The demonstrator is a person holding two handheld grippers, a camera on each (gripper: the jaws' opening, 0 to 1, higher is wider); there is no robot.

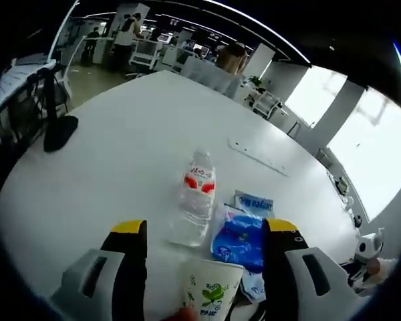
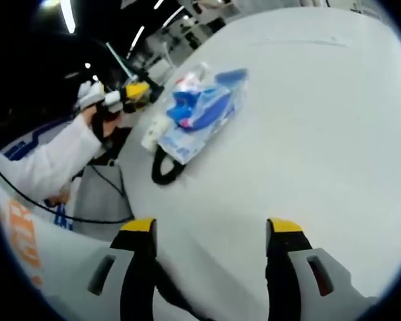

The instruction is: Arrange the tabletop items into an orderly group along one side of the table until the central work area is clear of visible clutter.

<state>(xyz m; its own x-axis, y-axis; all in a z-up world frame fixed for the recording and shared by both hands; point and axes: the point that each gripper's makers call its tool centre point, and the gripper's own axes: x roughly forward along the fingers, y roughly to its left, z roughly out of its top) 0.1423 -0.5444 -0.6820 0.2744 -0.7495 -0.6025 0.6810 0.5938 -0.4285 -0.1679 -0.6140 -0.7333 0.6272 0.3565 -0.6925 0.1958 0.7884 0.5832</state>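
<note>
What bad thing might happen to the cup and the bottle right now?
The paper cup sits between the open jaws of the left gripper, close to the upright water bottle. A clumsy squeeze might crush the thin cup, and a forward push could tip the bottle over. The blue packet lies right beside them, so it might get dragged along too.

In the left gripper view, a water bottle (image 1: 197,194) lies on the tabletop (image 1: 134,147) near the middle of the frame. A plastic packet (image 1: 240,241) lies just to its right, touching it. A paper cup (image 1: 210,291) sits below both, at the bottom of the frame. In the right gripper view, the packet (image 2: 200,110) lies at the upper middle, and a dark ring (image 2: 166,167) sits just below its lower left end.
</note>
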